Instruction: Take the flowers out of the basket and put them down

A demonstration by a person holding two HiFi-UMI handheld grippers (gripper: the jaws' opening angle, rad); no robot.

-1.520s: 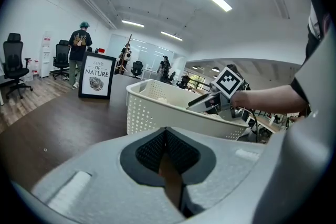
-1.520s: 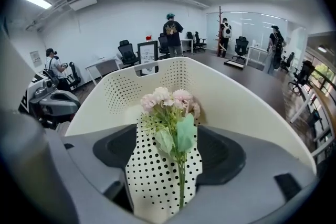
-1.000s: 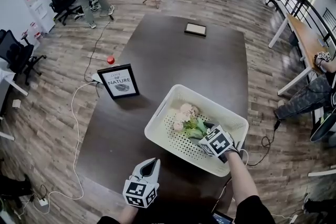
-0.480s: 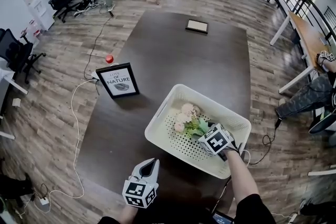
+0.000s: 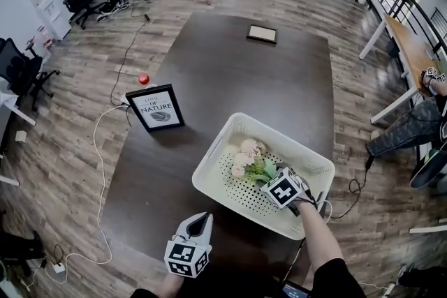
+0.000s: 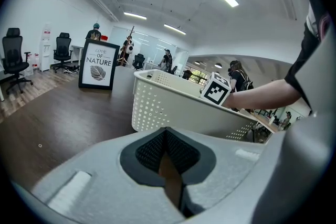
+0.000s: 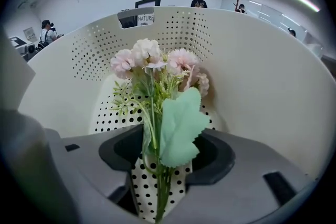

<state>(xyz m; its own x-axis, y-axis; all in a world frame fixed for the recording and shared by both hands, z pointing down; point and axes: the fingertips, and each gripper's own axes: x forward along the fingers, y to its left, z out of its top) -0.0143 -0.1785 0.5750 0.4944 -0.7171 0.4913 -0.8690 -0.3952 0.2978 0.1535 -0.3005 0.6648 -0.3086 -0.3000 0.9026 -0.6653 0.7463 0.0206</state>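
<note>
Flowers [image 5: 248, 158] lying in a basket on a counter, seen from above and along each claw.

- **Counter** [image 5: 230, 73]: long and dark, set on a wood-plank floor [image 5: 84, 150].
- **Basket** [image 5: 279, 139]: cream plastic with perforated walls, near the counter's near right corner and turned at an angle to its edges.
- **Framed sign** [image 5: 155, 108]: stands upright on the counter to the left of the basket, well apart from it.
- **Flat dark frame** [image 5: 262, 34]: lies near the counter's far end.
- **Left claw** [image 5: 201, 220]: clenched on nothing, tips together. It is held over the counter's near edge, left of the basket and apart from it.
- **Right claw** [image 7: 168, 157]: reaches down into the basket from its near right side. Its jaws have just been closing but stand apart. The green stems and a broad leaf pass between them, with the dotted basket floor showing on either side, so nothing is gripped yet.
- **Flowers**: rest on the basket floor, pale pink heads toward the far left wall and stems toward the right claw.
</note>
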